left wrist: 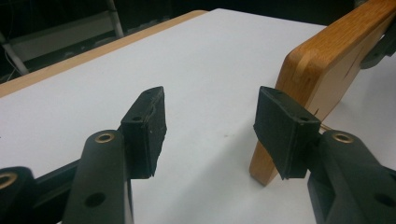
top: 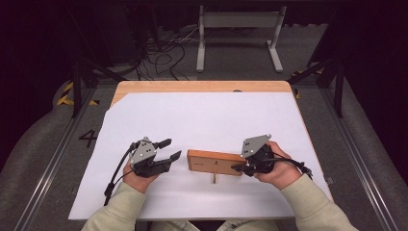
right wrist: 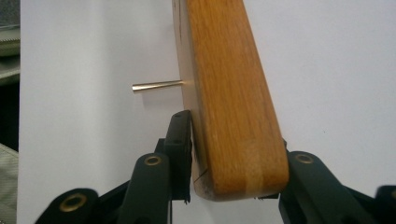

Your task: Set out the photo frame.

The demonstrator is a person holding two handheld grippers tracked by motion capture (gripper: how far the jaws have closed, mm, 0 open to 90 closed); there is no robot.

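one wooden block (top: 214, 162), standing on edge at lower centre of the high view, on white sheet (top: 207, 120).

pinched at its right end by right gripper (top: 239, 168), pads on both faces as seen in right gripper view (right wrist: 229, 93); left gripper (top: 172, 150) spread wide, holding nothing, just beside the block's left end (left wrist: 317, 70). probably stiff, solid and rather heavy, with smooth varnished faces that may slip; best taken across the thin faces near both ends, away from the thin brass pin (right wrist: 156, 86) sticking out of one face, which could bend. no brand or label readable on block; a painted "4" (top: 88, 138) on floor at left of frame.
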